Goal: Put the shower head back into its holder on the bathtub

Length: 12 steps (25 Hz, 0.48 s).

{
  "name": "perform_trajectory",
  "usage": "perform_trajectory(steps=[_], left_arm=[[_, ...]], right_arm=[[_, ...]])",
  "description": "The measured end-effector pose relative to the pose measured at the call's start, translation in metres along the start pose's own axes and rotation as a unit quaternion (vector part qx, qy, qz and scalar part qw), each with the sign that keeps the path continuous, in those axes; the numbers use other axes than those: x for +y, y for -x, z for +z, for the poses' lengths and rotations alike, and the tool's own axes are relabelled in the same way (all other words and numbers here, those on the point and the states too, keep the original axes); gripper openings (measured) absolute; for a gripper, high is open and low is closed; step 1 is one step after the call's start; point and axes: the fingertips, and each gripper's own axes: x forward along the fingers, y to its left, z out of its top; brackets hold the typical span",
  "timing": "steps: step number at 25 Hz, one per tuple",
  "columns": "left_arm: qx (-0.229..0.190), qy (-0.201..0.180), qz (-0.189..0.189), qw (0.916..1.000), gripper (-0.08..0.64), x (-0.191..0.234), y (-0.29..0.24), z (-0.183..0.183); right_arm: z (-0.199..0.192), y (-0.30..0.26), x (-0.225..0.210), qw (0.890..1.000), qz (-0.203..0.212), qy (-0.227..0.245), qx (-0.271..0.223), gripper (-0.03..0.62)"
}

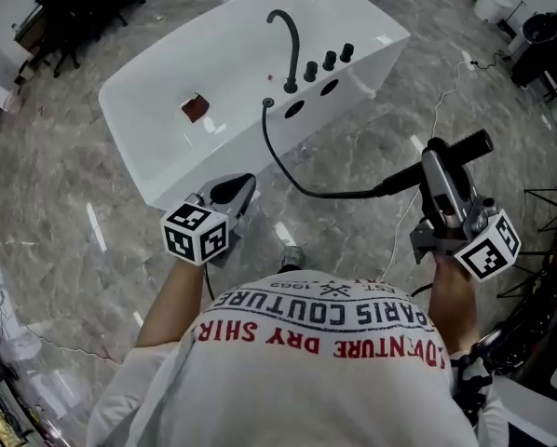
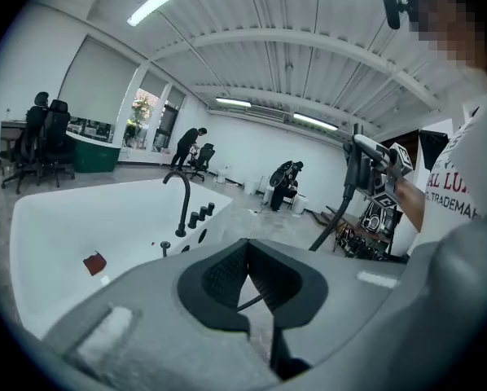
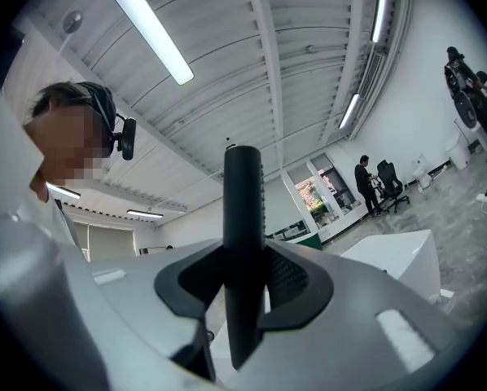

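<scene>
The white bathtub (image 1: 122,138) stands ahead of me on the marble floor. On its near rim are a black curved faucet (image 1: 286,40), three black knobs and a small black holder (image 1: 268,103). From that holder a black hose (image 1: 288,170) loops over the floor to the black shower head (image 1: 469,146). My right gripper (image 1: 435,163) is shut on the shower head, whose handle (image 3: 243,243) stands upright between the pads, raised to the right of the tub. My left gripper (image 1: 234,194) is shut and empty, near the tub's front wall; the tub and faucet (image 2: 181,202) show beyond its jaws.
A dark red square piece (image 1: 195,108) lies inside the tub. A white cable (image 1: 418,147) trails across the floor on the right. Black chairs (image 1: 69,7) stand at the far left, and dark equipment and tripod legs (image 1: 539,198) crowd the right side. Some people (image 2: 188,147) are far behind the tub.
</scene>
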Motion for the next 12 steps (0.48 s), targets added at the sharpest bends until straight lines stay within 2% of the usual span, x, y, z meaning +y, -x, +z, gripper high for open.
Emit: perform_trajectory(steps=[6, 12], left_arm=[[0.023, 0.004, -0.003, 0.9997, 0.003, 0.032, -0.028, 0.004], [0.061, -0.019, -0.004, 0.9979, 0.003, 0.044, -0.058, -0.011]], right_arm=[[0.015, -0.044, -0.016, 1.000, 0.010, 0.006, -0.009, 0.124], [0.036, -0.068, -0.031, 0.999, 0.033, 0.016, -0.024, 0.124]])
